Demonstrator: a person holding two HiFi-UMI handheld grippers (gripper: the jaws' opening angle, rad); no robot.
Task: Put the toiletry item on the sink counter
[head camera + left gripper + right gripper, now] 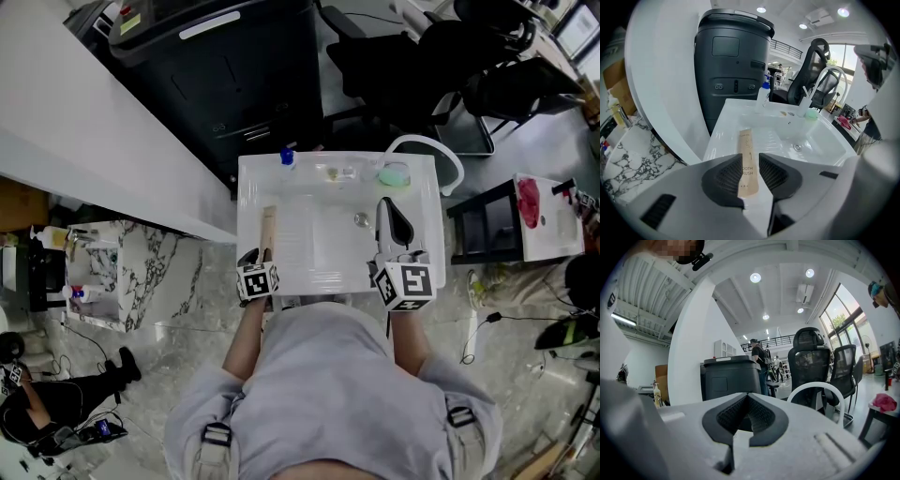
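Pictured from above, at a white sink: toothbrush box [267, 230], tan card, flat on the sink counter [251, 187] along the left edge of the basin [328, 248], long axis running front to back. Reads "OOTH / RUSH" in the left gripper view, first letters cut off by a pad; smaller print below too fine to read.

Left gripper [750, 161] at the basin's near-left corner, jaws a narrow gap apart w/ the box's near end between them. Appears pinched, tho pad contact not certain from this angle.

Right gripper [748, 399] over the basin's right side, tilted up toward the room, jaws closed tip to tip, nothing in them.

On the ledge behind the basin: blue-capped bottle [288, 158] at left rear, green item [395, 174] at right rear, white arched faucet [441, 150] curving round the right rear corner. Drain [362, 219] in the basin's right half.

Beyond the basin's far side: black bin [234, 75] and office chairs [808, 357].
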